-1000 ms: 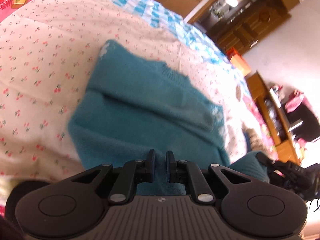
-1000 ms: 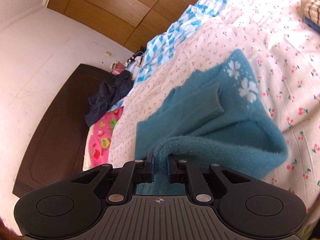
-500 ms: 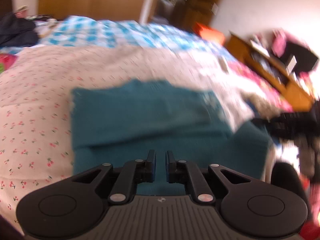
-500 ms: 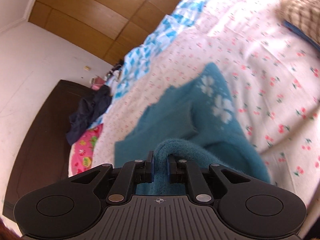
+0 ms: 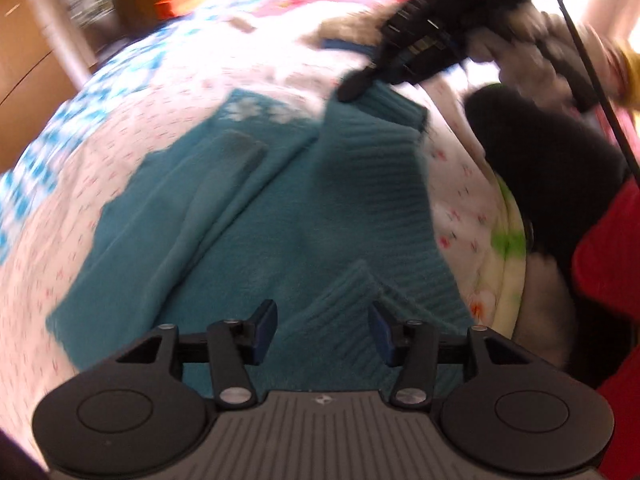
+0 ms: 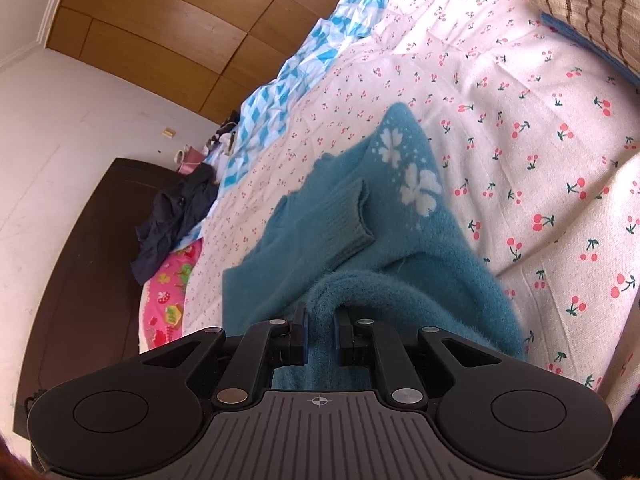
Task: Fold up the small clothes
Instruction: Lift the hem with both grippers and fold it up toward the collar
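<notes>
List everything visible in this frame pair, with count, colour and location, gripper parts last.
Sweater: one, teal with white flowers, partly folded on the bed.
Sheet: one, white with red cherries, covering the bed.
Quilt: one, blue and white checked, far side of the bed.
Knit item: one, beige with brown wavy lines, far right edge.
Dark clothes: one pile, navy, by the headboard.
Left gripper: black, open over the sweater.
Right gripper: black, shut on a sweater fold.

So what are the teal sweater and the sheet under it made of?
Teal sweater: soft, fuzzy knit, probably wool or acrylic, judging by its ribbed cuff and the haloed fibres along its edges. Cherry-print sheet: thin, matte woven fabric, likely cotton, with a visible weave and creases.
</notes>
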